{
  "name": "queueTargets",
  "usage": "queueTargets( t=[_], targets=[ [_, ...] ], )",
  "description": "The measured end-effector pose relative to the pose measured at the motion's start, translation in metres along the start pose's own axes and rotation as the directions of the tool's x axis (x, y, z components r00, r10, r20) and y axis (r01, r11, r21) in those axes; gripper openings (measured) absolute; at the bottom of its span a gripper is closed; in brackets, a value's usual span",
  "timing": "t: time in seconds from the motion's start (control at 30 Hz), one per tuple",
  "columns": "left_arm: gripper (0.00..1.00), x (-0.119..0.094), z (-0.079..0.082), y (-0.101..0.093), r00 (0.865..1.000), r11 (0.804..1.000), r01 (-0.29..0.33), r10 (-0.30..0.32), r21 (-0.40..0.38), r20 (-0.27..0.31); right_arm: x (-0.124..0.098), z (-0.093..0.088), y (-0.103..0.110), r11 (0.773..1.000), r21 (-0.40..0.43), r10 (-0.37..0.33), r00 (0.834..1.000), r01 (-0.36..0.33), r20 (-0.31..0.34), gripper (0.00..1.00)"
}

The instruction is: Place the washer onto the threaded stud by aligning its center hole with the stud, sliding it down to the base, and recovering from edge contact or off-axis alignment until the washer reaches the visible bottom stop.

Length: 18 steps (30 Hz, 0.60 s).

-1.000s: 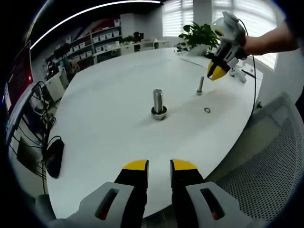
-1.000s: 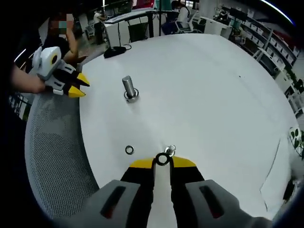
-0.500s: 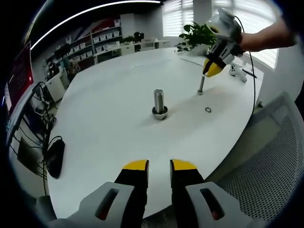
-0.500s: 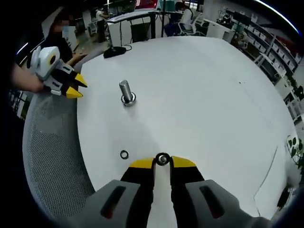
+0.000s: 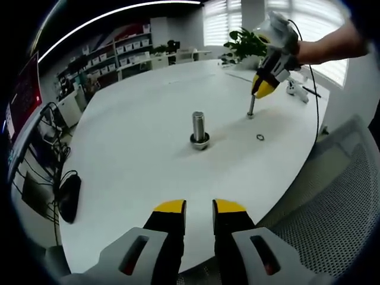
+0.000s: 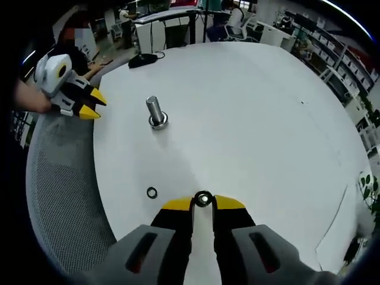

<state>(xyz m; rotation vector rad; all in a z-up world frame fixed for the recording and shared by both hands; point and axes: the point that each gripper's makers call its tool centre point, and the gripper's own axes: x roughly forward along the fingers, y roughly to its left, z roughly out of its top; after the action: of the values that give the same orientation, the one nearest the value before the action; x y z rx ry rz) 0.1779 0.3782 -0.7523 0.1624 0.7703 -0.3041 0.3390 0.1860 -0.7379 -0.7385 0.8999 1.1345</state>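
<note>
The washer sits pinched between the yellow tips of the right gripper, its face and centre hole turned toward the camera in the right gripper view. In the left gripper view that same gripper hangs right over the thin threaded stud, which stands upright on the white table, its long axis running up toward the gripper's tips. Whether the hole is already over the stud's top cannot be told, since the stud is hidden behind the washer in the right gripper view. Judging from this, the coming move is a straight descent along the stud's axis, and the right gripper is much the nearer one. A second washer lies flat on the table near the stud, and a thicker bolt stands upright further toward the middle. The left gripper hovers at the table's near edge, well away, jaws slightly apart and holding nothing.
</note>
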Motion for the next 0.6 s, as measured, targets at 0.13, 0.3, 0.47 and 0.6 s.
queueTargets(
  t=[0.13,0.3,0.47,0.6],
  targets=[
    [0.15,0.0,0.0,0.0,1.0,1.0,0.0,0.0,-0.001,0.0,0.002,-0.004,-0.001,1.0,0.001,0.003,1.0,-0.003,-0.01,0.14],
    [0.15,0.0,-0.001,0.0,1.0,1.0,0.0,0.0,-0.001,0.0,0.006,-0.007,-0.002,1.0,0.012,0.004,1.0,-0.003,-0.026,0.14],
    [0.15,0.0,-0.001,0.0,1.0,1.0,0.0,0.0,-0.001,0.0,0.012,-0.008,-0.002,1.0,0.008,0.007,0.999,-0.007,-0.036,0.14],
    [0.15,0.0,-0.001,0.0,1.0,1.0,0.001,-0.001,-0.001,-0.002,0.017,-0.011,-0.001,1.0,0.0,0.011,0.998,-0.011,-0.054,0.14]
  ],
)
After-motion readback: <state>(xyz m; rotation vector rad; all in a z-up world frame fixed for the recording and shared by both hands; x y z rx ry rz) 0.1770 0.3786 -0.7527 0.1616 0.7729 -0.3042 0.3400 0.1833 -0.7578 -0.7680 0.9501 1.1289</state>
